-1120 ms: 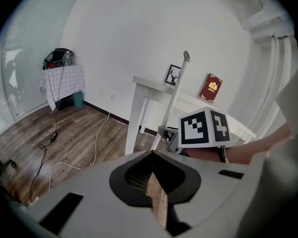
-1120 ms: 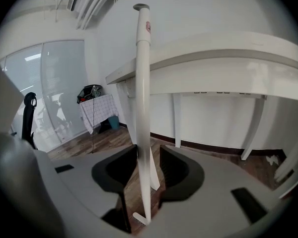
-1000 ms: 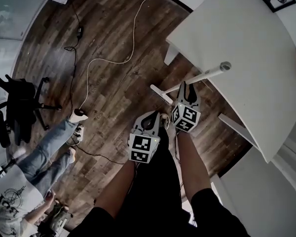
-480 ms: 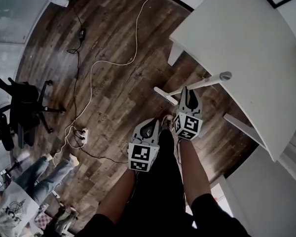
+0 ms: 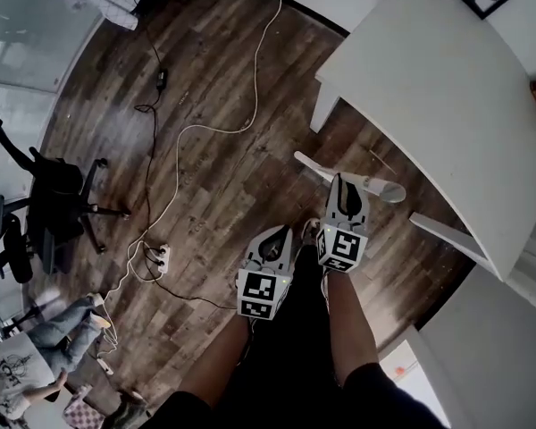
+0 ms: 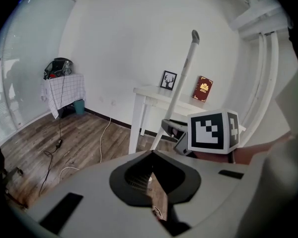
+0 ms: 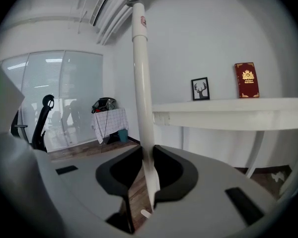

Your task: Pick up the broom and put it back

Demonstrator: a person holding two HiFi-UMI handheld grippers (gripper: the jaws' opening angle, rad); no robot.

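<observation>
Broom [image 5: 375,184] status: gripped on its handle by the right claw [image 5: 341,186]. Its jaws have just been closing and now press on the tube from both sides. The handle stands nearly upright between them, beside the white tabletop [image 5: 447,96]. The narrow head [image 5: 308,164] sits low over the floor [image 5: 205,195]; whether it is touching the boards cannot be told.

The left claw [image 5: 275,238] is drawn together with nothing in it and hangs just beside the right one.

Progress: the grasp is made and the pick-up appears to be under way. The return remains to be done, and no storage place for the broom can be identified in the views.

Materials:
- Handle: smooth white round tube with a rounded cap at the top end and a small label just under it.
- Head: slim, pale, straight bar.
- Floor: dark wood-grain planks crossed by loose white and black cables.
- Tabletop: flat, matt white, on white legs.
</observation>
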